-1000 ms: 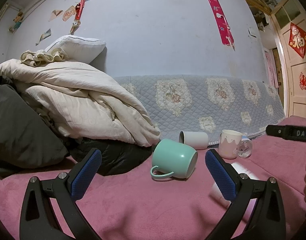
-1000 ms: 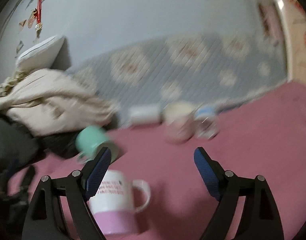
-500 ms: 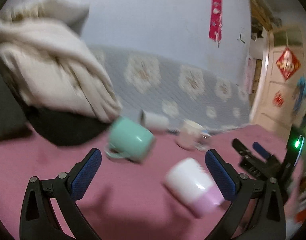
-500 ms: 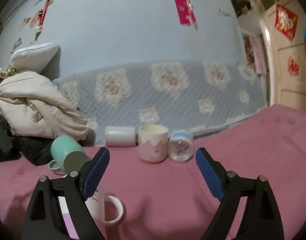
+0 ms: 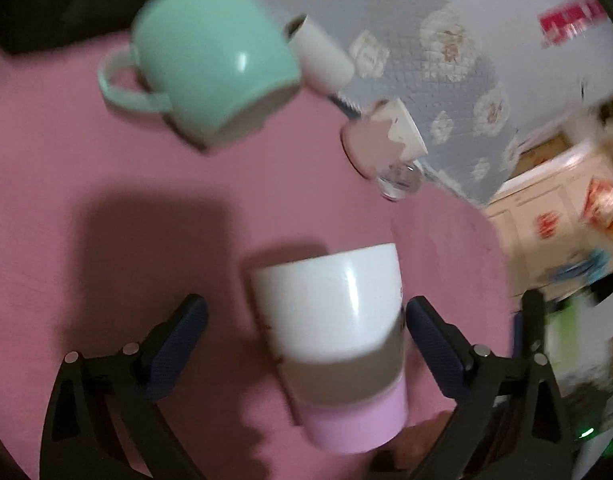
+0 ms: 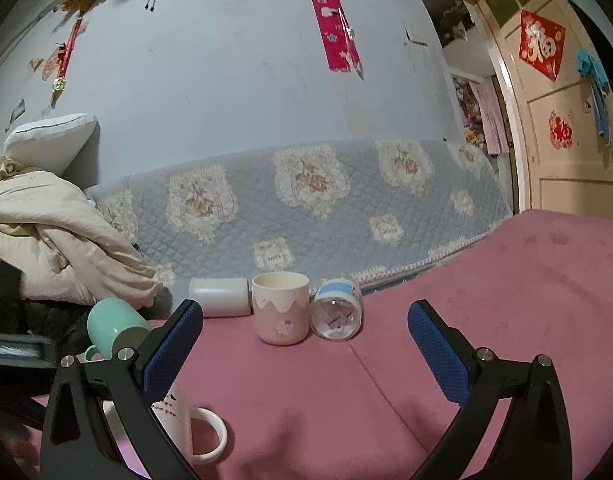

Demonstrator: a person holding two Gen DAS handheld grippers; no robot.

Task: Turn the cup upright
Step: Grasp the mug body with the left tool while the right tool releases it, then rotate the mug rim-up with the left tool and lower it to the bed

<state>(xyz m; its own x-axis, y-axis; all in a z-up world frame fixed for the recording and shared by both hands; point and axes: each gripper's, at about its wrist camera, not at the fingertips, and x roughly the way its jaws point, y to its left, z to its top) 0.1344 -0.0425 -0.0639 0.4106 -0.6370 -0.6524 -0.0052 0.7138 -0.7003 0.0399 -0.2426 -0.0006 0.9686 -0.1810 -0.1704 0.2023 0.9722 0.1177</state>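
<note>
A white mug with a pink band [image 5: 338,328] stands on the pink bed cover [image 5: 106,240], between the open fingers of my left gripper [image 5: 302,336]; the view is tilted and blurred. Its right pad [image 5: 430,344] is close to the mug's side. In the right wrist view the same mug [image 6: 186,424] shows with its handle at the lower left, behind the left finger [image 6: 170,348]. My right gripper [image 6: 304,348] is open and empty above the cover.
A mint green mug [image 5: 210,60] lies on its side at the back left [image 6: 114,326]. A white cup [image 6: 220,296] on its side, an upright pink cup [image 6: 280,306] and a clear jar [image 6: 338,314] stand by the quilted backrest. Bedding [image 6: 54,236] is piled at the left.
My left gripper has swung down and rolled, closing in so the white and pink mug now sits between its fingers. My right gripper has held nearly still after rising a little.
</note>
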